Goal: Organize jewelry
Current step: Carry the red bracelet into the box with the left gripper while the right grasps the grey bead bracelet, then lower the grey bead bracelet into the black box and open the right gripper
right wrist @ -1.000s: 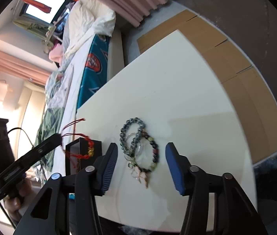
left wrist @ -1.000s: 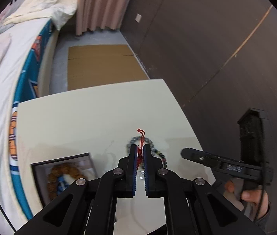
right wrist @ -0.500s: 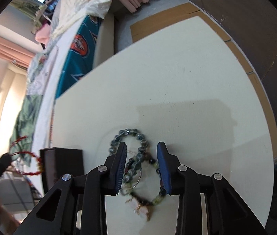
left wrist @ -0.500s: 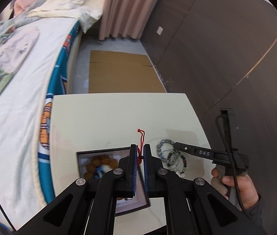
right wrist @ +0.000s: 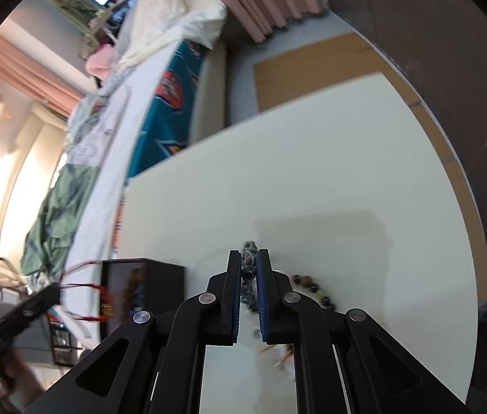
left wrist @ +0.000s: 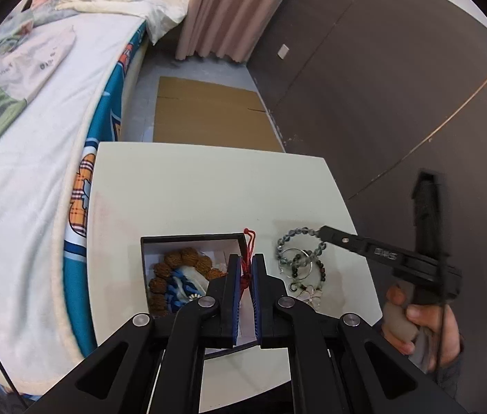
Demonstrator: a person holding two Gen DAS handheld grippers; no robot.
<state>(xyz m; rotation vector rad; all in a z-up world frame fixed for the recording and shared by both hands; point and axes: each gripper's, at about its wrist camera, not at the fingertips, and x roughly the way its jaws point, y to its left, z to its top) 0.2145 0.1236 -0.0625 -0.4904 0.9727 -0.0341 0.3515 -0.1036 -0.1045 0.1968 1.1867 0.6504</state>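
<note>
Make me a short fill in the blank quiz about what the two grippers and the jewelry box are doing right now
1. The left gripper is shut on a ____ cord bracelet.
2. The right gripper has just closed on the grey ____ bracelet.
3. The black box already holds a brown bead bracelet, and its lid is ____.

Missing words: red; bead; off

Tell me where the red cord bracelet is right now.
In the left wrist view, the red cord bracelet is pinched in the left hand-held gripper, above the right edge of the open black box.
</note>
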